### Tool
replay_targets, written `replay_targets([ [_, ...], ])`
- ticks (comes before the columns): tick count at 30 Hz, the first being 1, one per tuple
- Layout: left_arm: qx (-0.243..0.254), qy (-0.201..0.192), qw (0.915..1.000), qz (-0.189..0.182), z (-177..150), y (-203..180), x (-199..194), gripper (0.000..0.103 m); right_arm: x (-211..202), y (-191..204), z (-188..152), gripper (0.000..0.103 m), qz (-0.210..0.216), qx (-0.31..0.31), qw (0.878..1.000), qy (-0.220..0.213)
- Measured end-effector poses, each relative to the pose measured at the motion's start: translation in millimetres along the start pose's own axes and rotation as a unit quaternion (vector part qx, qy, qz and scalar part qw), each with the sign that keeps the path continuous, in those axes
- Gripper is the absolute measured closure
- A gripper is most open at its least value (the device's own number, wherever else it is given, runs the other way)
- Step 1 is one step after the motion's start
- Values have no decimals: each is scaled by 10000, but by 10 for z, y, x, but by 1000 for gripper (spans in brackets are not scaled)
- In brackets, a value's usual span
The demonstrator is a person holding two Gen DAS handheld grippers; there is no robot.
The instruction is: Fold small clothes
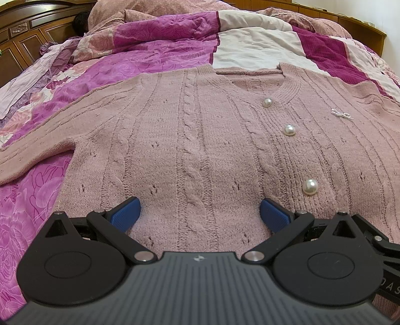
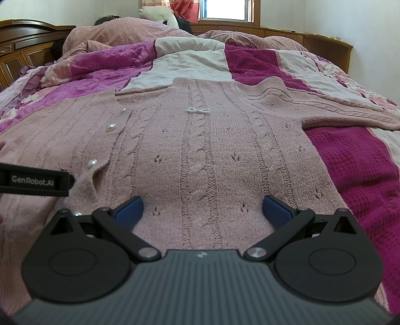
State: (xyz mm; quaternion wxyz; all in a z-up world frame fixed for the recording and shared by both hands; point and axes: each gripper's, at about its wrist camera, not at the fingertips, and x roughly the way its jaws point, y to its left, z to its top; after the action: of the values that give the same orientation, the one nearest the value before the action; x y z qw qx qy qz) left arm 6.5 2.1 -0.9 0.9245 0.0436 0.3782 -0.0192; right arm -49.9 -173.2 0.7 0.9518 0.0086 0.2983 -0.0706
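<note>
A pink cable-knit cardigan (image 1: 200, 140) with pearl buttons (image 1: 289, 130) lies flat, front up, on the bed; it also shows in the right wrist view (image 2: 200, 155). Its left sleeve (image 1: 37, 150) spreads out to the left, its right sleeve (image 2: 350, 110) to the right. My left gripper (image 1: 200, 212) is open, low over the left half of the hem, blue pads (image 1: 126, 212) wide apart on the knit. My right gripper (image 2: 202, 211) is open over the right half of the hem. The left gripper's body (image 2: 35, 181) shows at the right view's left edge.
The cardigan lies on a magenta, pink and white patchwork quilt (image 2: 362, 175). A heaped pink duvet (image 2: 130, 32) lies at the far end. A dark wooden headboard (image 2: 22, 50) stands at the far left, a window (image 2: 225, 10) beyond.
</note>
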Motion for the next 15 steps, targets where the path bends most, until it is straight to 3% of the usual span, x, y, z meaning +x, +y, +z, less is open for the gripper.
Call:
replay_targets([
  [15,-8,-61,10000,66,-26,2,-17,0,-3,3,-4,0,0,1,10000,-2],
])
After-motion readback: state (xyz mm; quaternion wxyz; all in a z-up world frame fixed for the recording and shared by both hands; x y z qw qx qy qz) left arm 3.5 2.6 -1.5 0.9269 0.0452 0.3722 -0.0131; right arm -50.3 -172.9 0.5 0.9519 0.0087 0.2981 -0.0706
